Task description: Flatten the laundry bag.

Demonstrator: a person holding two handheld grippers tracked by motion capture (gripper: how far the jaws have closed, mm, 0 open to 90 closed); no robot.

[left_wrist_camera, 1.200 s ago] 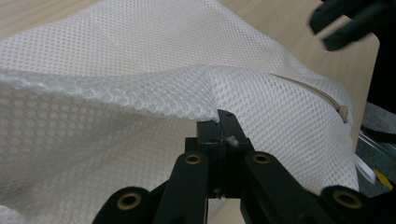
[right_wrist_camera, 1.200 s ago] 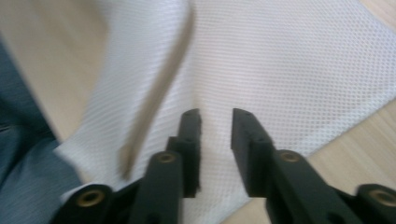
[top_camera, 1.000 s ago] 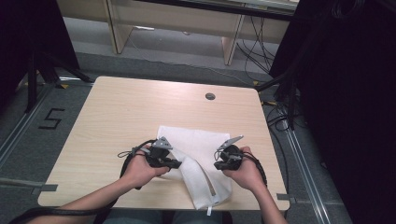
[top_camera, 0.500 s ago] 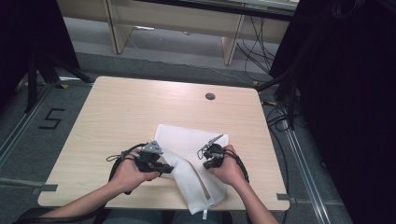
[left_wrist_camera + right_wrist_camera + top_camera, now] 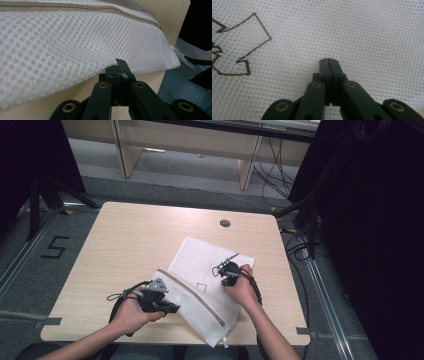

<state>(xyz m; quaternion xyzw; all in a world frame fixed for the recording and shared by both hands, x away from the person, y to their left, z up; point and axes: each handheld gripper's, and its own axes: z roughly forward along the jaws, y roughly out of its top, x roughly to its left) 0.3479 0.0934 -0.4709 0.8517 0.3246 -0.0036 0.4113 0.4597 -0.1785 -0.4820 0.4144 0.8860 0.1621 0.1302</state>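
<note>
A white mesh bag [image 5: 200, 290] is seen lying on the wooden surface [image 5: 130, 245], toward the near right part, running at a slant from the middle out to the near edge, where its lower corner hangs just over. A tan zipper [image 5: 192, 295] is stitched along the bag's length, and a small brown outline mark [image 5: 201, 286] is printed near the bag's middle.

The left gripper [image 5: 170, 307] is held in the left hand [image 5: 131, 312] close to the near edge, at the bag's left side. In the left gripper view its jaws are pressed together, and a fold of mesh is caught at their tips, the fabric pulled up into a small peak there [image 5: 119, 65]. The zipper is seen across the top of that view.

The right gripper [image 5: 226, 276] is held in the right hand [image 5: 241, 290] over the bag's upper part, toward the right edge of the surface. In the right gripper view its jaws are shut tight against each other [image 5: 329, 62], tips down against the mesh; whether any fabric is pinched cannot be told. A brown arrow outline [image 5: 242, 45] is seen printed on the mesh to the left of the jaws.

A dark round grommet [image 5: 225, 223] is set in the surface near the far edge.
</note>
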